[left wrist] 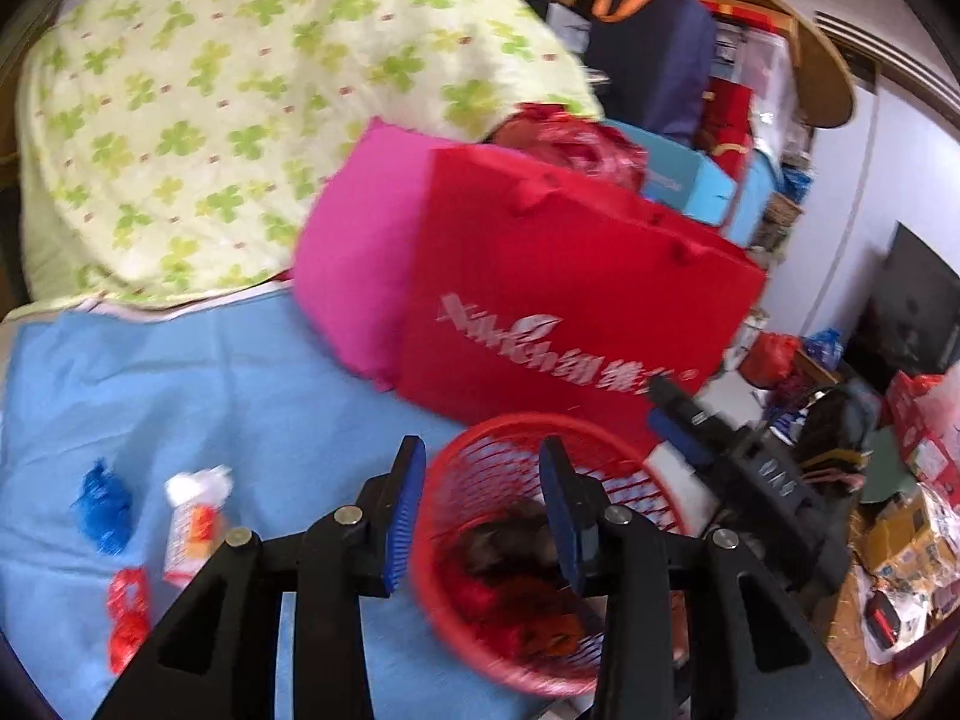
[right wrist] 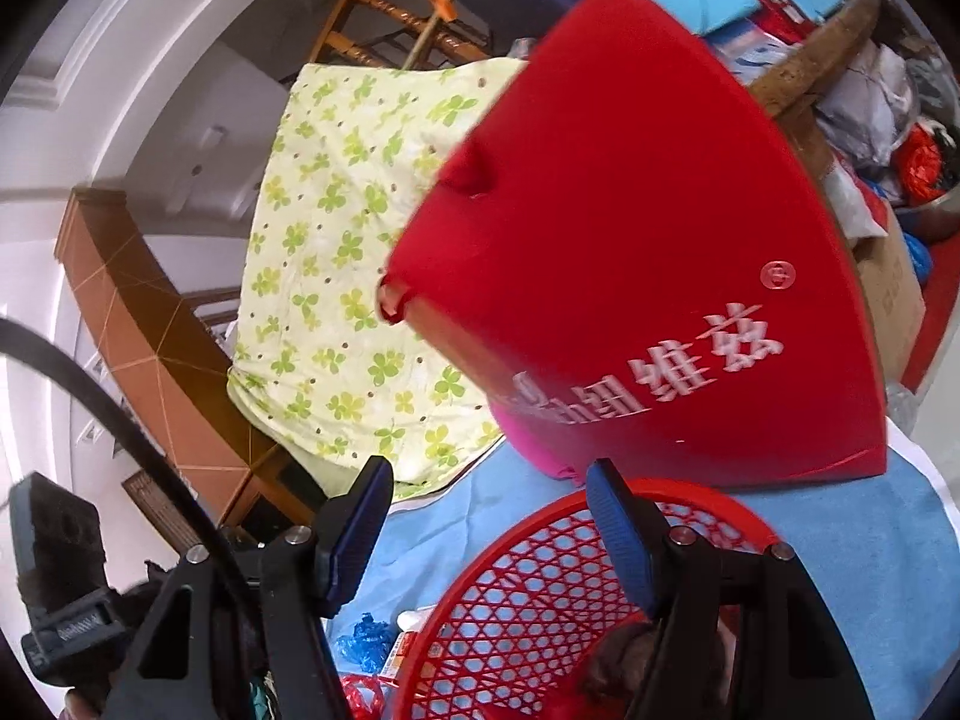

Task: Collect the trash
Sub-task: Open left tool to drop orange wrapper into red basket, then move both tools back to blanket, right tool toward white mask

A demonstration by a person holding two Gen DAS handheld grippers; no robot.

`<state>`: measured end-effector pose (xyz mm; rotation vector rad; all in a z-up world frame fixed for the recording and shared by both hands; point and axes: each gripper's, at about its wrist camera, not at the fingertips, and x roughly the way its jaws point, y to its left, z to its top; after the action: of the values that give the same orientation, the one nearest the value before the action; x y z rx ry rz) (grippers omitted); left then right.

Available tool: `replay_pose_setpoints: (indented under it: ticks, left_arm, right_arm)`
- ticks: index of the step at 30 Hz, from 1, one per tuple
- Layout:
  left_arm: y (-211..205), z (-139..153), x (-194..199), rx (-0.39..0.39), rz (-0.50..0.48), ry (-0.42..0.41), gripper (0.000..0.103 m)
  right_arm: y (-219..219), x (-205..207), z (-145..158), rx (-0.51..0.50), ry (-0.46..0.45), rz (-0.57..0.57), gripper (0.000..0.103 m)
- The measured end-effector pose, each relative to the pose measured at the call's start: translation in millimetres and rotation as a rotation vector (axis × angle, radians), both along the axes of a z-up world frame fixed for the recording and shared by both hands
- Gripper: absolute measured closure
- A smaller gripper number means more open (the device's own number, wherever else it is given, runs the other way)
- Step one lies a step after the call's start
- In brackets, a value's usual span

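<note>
- Over the basket [left wrist: 528, 552], the left gripper [left wrist: 480, 516] is hanging with its jaws partly apart and nothing between the pads; brown and red scraps are already lying inside the basket.
- Left of the basket, on the blue cloth [left wrist: 240, 372], three bits of trash are still waiting: a white tube [left wrist: 195, 525], a blue wad [left wrist: 103, 507] beyond it, and a red wrapper [left wrist: 129, 615] nearer the camera.
- At the basket's right side, the right gripper [right wrist: 489, 534] is standing about half open; one finger is crossing the rim in its own view, but whether a pad is pressing on the mesh I cannot tell.
- If that hold is loose, a sideways reach by the left gripper is likely to be nudging the light basket, tipping it or sliding it off the cloth edge.
- Behind the basket, the red bag [left wrist: 576, 300] is leaning close; a knock could be bringing it down onto the rim.
- The wrapper and wad look thin and crumpled, so narrow jaws may be pinching cloth along with them and dragging it.
- The tube looks smooth and rounded, so it could be rolling away or squirting out of a shallow grip.
</note>
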<state>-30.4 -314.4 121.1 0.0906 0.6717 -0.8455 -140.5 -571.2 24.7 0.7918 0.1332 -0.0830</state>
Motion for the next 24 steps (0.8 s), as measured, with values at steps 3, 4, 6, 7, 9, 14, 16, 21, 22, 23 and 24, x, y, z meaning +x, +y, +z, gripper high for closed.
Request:
replay_pose_setpoints:
  ticks: [3,4,6,7,9,14,16,21,22,23,24]
  left_arm:
    - [31,-2,1,0.031,0.088,-0.038,0.06]
    - [43,-2,0,0.051,0.129,-0.058,0.054]
    - [65,-2,-1,0.08,0.203,-0.097,0.045]
    - [76,-2,-1,0.088,0.233,-0.115,0.043]
    - [98,-2,-1,0.103,0.28,-0.14,0.042]
    - [158,-5,0,0.164,0.424,-0.204,0.038]
    - [181,-9,2,0.188,0.479,-0.21,0.038]
    - [223,-28,14,0.219,0.559,-0.163,0.037]
    - [231,-36,17,0.227,0.567,-0.143,0.037]
    - [238,-43,20,0.235,0.576,-0.126,0.036]
    - [241,-48,21,0.24,0.58,-0.116,0.036]
  right_arm:
    - [19,8,9,-0.046,-0.026,0.03,0.033]
    - [27,11,13,-0.061,-0.037,0.046,0.033]
    - [46,19,19,-0.108,-0.048,0.077,0.033]
    - [56,23,23,-0.135,-0.055,0.091,0.033]
    - [78,30,30,-0.188,-0.073,0.123,0.032]
    - [136,47,40,-0.303,-0.116,0.235,0.031]
    - [159,55,39,-0.332,-0.115,0.293,0.031]
    - [198,90,23,-0.291,-0.026,0.459,0.029]
    - [202,95,19,-0.281,-0.004,0.477,0.029]
    - [208,106,12,-0.266,0.041,0.501,0.029]
    - [213,114,7,-0.258,0.079,0.515,0.029]
